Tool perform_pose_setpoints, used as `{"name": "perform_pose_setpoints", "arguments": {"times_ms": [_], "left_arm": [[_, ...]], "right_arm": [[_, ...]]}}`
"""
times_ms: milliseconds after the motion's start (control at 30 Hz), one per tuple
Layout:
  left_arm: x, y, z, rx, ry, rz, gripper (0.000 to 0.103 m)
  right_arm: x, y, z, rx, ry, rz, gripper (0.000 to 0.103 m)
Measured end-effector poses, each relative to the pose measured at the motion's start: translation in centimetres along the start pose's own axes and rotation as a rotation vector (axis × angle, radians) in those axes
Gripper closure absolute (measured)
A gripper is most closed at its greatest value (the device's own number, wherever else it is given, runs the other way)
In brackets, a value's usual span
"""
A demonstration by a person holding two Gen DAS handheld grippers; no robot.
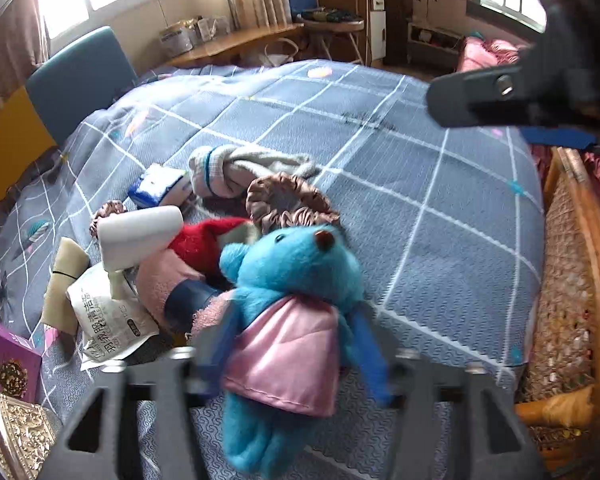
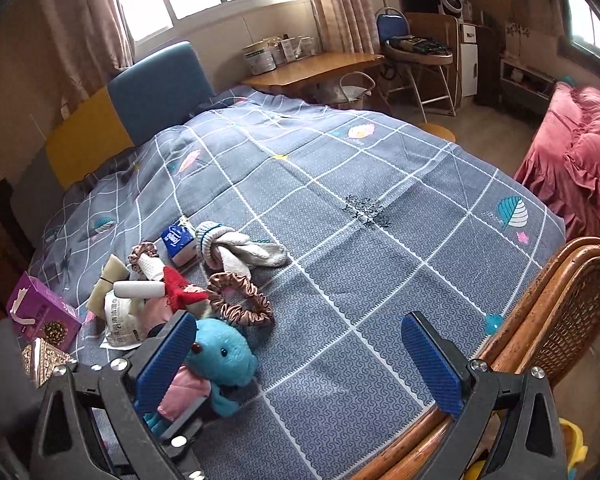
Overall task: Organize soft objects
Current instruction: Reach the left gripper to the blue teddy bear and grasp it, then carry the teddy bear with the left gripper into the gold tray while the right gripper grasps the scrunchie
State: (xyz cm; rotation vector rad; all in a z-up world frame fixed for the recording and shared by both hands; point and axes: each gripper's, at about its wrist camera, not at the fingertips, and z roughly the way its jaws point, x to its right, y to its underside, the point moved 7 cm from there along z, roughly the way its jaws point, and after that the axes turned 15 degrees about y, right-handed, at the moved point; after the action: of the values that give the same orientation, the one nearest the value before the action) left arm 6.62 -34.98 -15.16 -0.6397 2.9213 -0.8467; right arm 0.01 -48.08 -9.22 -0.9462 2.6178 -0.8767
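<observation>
While the left gripper (image 1: pixel 288 344) pinches the blue plush (image 1: pixel 296 276) at its pink dress on the bed (image 1: pixel 440 220), only slick cloth may be caught (it could slip when lifted). The right gripper (image 2: pixel 300 364) hangs beside, jaws spread, empty.

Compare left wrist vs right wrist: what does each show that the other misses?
Left wrist only: the left hand-held gripper closed on the blue plush toy, seen close.

Right wrist only: the right hand-held gripper open over bare quilt, and the red bedding clearly.

Both: the checked quilt, satin scrunchie, knotted socks, tissue pack, purple box.
</observation>
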Motion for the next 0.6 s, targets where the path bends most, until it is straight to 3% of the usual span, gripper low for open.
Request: {"name": "perform_pose_setpoints", "arguments": {"times_ms": [33,100,333,433,600], "left_arm": [[-0.1,0.2,0.1,-0.001,0.005,-0.002,0.066],[0.0,0.4,-0.3,0.028,0.042,0.017,0.077],[-2.1,1.3,-7.8,0.278,0.102,-0.128,0.078],[-3.0,3.1,-10.0,0.301,0.082,-0.156,0.078],[-3.8,7.6,-10.5,0.23,0.036,-0.213,0.078]], "right_arm": [[0.2,0.0,0.3,-0.005,0.01,0.002,0.0],[0.5,0.0,0.7,-0.02,-0.014,0.015,0.0],[0.4,-0.9,0.6,0.0,-0.015,0.019,0.0],[-0.9,-1.3,0.7,-0.01,-0.037,-0.012,0.0],[-5.2,-1.1,2.4,-0.104,-0.089,-0.105,0.0]]}}
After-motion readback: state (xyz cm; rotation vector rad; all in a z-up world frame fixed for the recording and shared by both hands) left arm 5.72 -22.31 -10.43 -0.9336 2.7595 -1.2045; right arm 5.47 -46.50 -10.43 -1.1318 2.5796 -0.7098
